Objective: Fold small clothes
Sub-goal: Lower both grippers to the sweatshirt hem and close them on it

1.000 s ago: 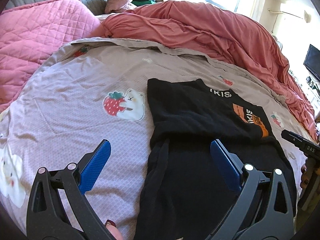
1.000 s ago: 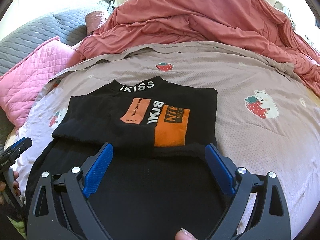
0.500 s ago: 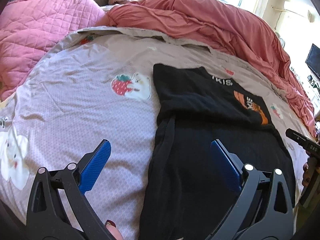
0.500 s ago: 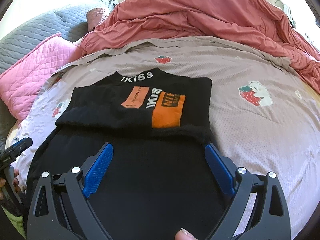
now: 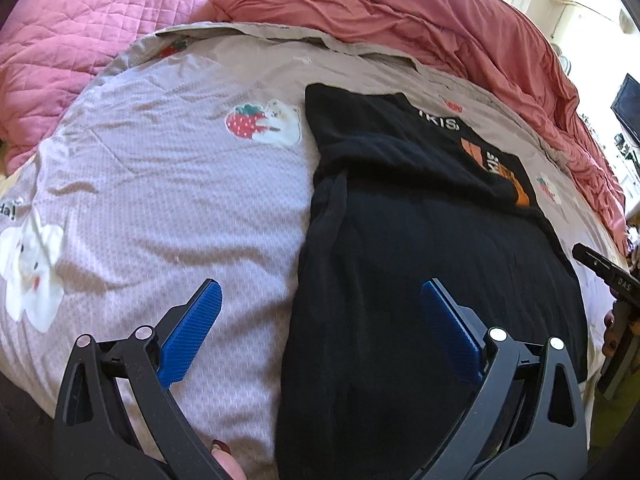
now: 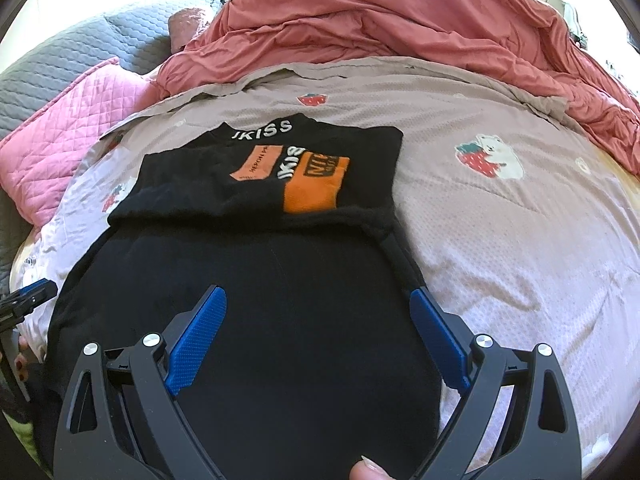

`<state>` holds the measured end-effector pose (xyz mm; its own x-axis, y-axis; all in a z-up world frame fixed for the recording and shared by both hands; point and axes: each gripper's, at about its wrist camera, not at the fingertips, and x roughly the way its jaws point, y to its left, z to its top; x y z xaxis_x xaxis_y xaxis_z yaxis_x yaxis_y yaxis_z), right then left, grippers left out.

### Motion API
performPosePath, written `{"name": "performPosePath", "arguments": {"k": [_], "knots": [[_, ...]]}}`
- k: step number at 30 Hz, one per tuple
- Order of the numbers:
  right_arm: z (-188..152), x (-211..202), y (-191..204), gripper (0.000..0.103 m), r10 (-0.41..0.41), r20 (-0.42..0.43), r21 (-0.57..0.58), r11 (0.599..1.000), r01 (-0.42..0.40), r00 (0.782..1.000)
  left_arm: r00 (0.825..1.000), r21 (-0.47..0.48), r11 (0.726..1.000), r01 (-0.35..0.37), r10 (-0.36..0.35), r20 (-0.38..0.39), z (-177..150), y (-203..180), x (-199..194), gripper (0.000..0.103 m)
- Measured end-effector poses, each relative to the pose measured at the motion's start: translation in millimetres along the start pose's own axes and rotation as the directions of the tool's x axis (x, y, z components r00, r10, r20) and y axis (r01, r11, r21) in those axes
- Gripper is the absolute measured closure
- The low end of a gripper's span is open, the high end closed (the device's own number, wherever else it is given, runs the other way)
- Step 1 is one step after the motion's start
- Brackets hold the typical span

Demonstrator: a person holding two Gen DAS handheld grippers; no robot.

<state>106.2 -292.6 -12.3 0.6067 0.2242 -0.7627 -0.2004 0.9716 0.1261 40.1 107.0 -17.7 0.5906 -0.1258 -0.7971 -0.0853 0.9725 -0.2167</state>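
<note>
Black top (image 6: 256, 280) lying flat on the bedspread (image 6: 500, 240), its sleeves apparently folded across the chest. Left gripper (image 5: 320, 332) and right gripper (image 6: 320, 328) hover over its near hem, jaws apart and empty; the next move probably calls for pinching the hem corners and carrying them toward the collar

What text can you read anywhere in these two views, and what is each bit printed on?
"JKISS": white letters on the collar of the black top.
"IKISS", turned sideways: white letters between the orange patches on its chest.
Dark print on both orange patches: too blurred to read.
"DAS": on the body of the right tongs, at the edge of the left wrist view.
"da!": cut-off word on the bedspread, beside a white bear print.
</note>
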Motion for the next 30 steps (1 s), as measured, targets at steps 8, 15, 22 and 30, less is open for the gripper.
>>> {"name": "performPosePath", "arguments": {"k": [8,15,22,30], "knots": [[-18.4,-7.4,-9.5,0.011,0.008,-0.022,0.008,1.000,-0.008,1.000,0.999,-0.026,1.000,0.017,-0.018,-0.031,-20.8,4.8,-7.4,0.010],[-35.3,-18.6,-10.1,0.011,0.013,-0.043,-0.010,1.000,-0.014,0.999,0.998,-0.040,0.999,0.035,-0.037,-0.045,-34.8,6.9,-12.9,0.010],[-59.2,-30.2,-22.3,0.011,-0.010,-0.082,-0.022,1.000,0.009,0.997,0.997,-0.038,0.997,0.061,-0.063,-0.041,-46.7,4.7,-19.0,0.030],[-90.6,-44.0,-42.5,0.012,0.004,-0.144,0.007,1.000,-0.003,0.990,0.996,-0.022,0.997,0.067,-0.069,-0.061,-49.9,-0.1,-15.9,0.064]]}}
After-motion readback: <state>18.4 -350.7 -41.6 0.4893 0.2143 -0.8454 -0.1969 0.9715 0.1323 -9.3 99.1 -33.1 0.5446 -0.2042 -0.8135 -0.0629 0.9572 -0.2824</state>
